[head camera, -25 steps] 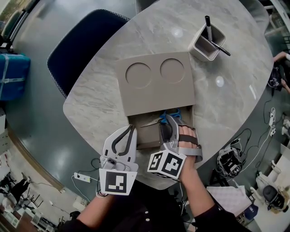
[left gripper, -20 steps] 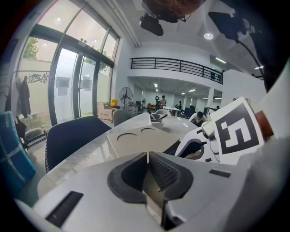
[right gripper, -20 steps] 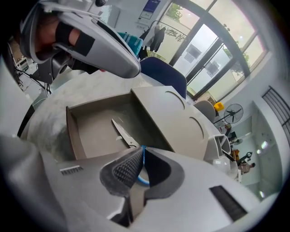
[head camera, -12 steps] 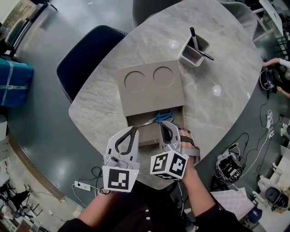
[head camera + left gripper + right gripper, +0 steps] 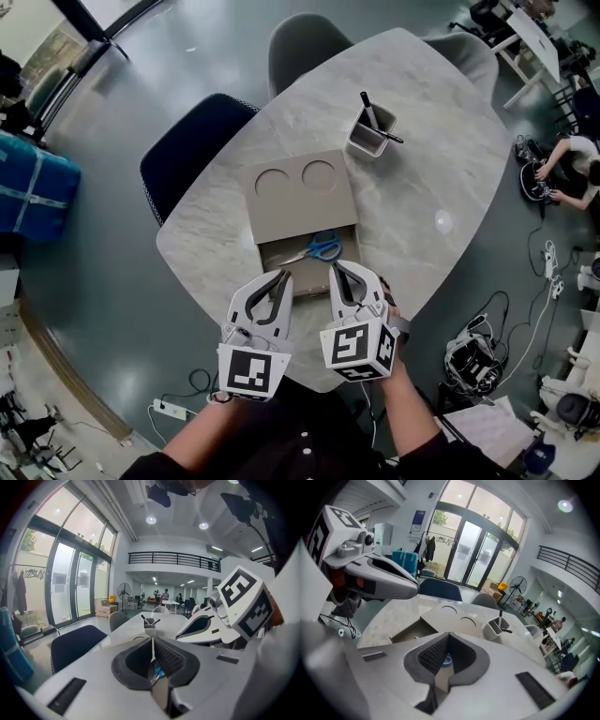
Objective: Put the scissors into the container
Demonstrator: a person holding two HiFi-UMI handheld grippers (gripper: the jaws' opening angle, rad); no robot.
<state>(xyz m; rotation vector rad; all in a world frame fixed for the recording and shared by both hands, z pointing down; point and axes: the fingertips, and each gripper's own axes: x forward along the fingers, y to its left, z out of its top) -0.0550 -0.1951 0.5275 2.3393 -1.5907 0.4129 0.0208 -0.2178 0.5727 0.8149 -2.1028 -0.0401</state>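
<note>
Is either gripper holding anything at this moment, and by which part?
Nothing is held. The left gripper and right gripper both have their jaws shut and empty. The scissors lie loose in the open tray of the container.

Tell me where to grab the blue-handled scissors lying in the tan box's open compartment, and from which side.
Take the scissors at the neck, where blades meet blue handles, coming straight down from above, jaws across the blades. They lie flat, and the tan box's compartment walls likely block a level approach.
</note>
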